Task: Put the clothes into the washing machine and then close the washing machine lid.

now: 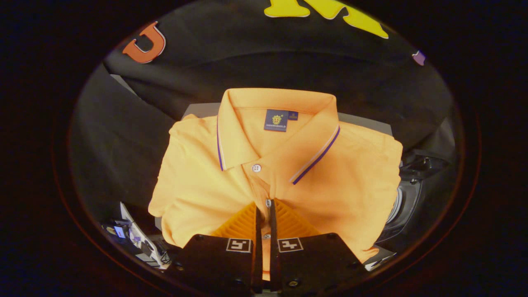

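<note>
While the gripper (264, 208) pinches its button placket, the orange polo shirt (206, 181) spreads beyond the fingers.

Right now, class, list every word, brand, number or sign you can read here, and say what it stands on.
Label inside the shirt collar: a crest and lettering, too small and blurred to read.
Two markers on the gripper: code squares, no words.
The fingers stand nearly together over the shirt's buttons; whether they pinch it is unclear.

Dim booth, warm light on the orange shirt (264, 165); sharp centre, fisheye bending and darkening toward edges.
</note>
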